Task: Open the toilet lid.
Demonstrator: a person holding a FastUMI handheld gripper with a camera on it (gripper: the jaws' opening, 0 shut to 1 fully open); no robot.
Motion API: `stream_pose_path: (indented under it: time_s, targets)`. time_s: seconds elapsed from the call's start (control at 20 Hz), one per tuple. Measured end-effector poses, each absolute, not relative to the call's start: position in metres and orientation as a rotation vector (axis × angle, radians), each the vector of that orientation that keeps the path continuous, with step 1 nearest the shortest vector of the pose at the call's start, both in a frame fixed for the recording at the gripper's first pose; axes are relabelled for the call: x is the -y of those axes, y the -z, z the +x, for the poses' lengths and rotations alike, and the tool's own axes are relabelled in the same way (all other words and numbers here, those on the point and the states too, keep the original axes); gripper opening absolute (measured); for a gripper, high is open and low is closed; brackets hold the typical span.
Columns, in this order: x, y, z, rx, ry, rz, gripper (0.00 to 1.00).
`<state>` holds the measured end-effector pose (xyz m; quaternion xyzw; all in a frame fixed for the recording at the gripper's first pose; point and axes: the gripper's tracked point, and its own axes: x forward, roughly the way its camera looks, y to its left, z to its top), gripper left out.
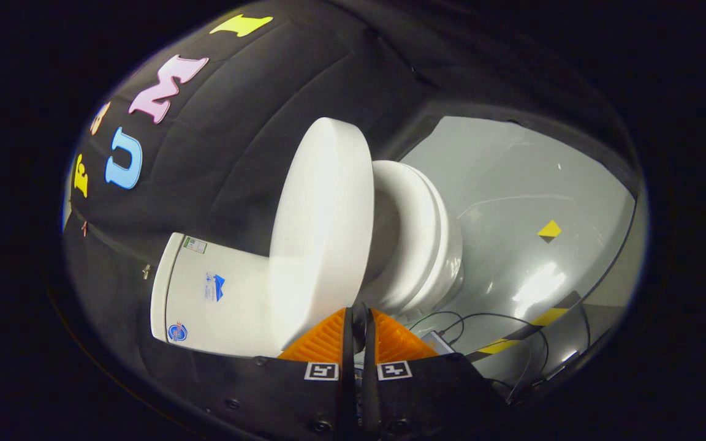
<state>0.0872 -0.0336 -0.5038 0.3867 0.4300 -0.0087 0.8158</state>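
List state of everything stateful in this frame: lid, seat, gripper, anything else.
toilet lid: raised well off the seat, held by its rim
toilet seat: down on the bowl
tank: closed, cover on
gripper: fingers nearly together, pinching the lid's edge
cables: loose on the floor beyond the fingers

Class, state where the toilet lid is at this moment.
In the gripper view the toilet lid stands raised between the tank and the bowl, its edge just ahead of the tool, whose fingers are nearly closed together.
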Motion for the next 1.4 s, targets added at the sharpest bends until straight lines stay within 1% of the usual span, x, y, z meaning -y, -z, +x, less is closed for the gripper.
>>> stream_pose_path:
  time_s: [0.25, 0.65, 1.25, 1.4]
  targets:
    - [0.009, 0.452, 0.091, -0.882, 0.022, 0.761, 0.05]
    - [-0.026, 0.405, 0.094, -0.824, 0.106, 0.604, 0.05]
    - [-0.102, 0.346, 0.096, -0.753, 0.124, 0.388, 0.05]
    - [-0.130, 0.332, 0.096, -0.729, 0.103, 0.345, 0.06]
